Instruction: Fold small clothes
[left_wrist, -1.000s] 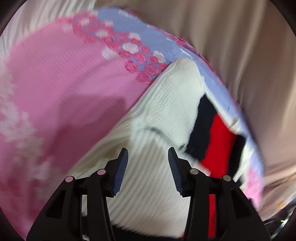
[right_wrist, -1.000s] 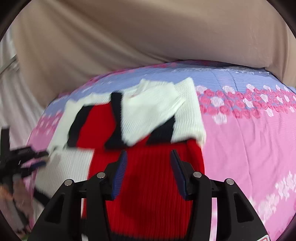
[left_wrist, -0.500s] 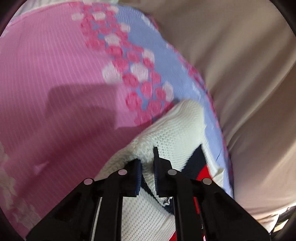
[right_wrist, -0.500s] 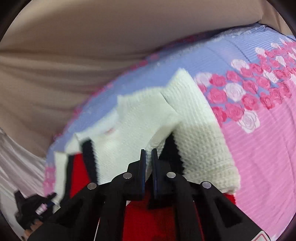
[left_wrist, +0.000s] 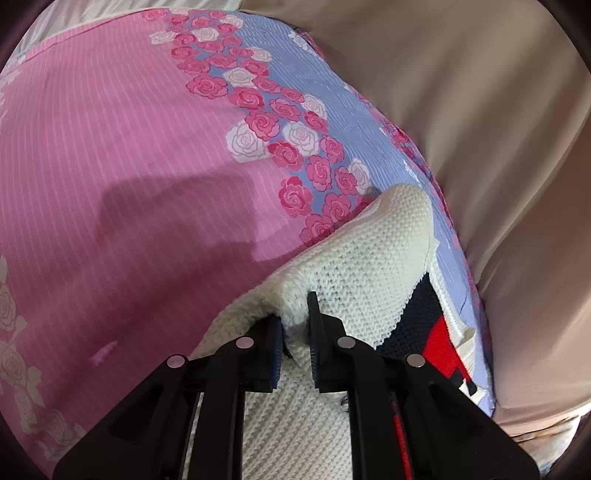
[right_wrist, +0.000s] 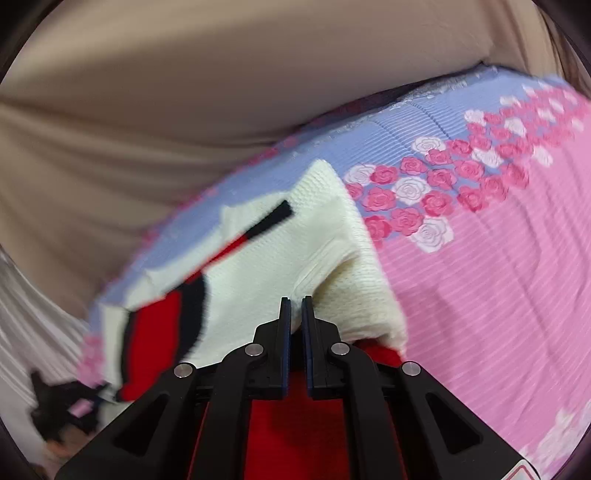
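Note:
A small knit sweater (left_wrist: 369, 266), cream with red and navy blocks, lies on a pink and blue rose-print bedspread (left_wrist: 129, 147). My left gripper (left_wrist: 295, 325) is shut on a bunched cream edge of the sweater, lifting it slightly. In the right wrist view the sweater (right_wrist: 266, 266) shows with cream sleeves folded over the red body. My right gripper (right_wrist: 296, 317) is shut on the cream fabric where the folded sleeve meets the red body. The left gripper (right_wrist: 66, 406) appears blurred at the lower left there.
A beige sheet (right_wrist: 184, 92) hangs or drapes behind the far edge of the bed. The bedspread (right_wrist: 498, 277) stretches out pink to the right of the sweater. White cloth (right_wrist: 26, 314) shows at the far left.
Both grippers went from open to shut on the sweater's cream fabric. Both moved forward and down to the sweater, and the cream edges now lift slightly.

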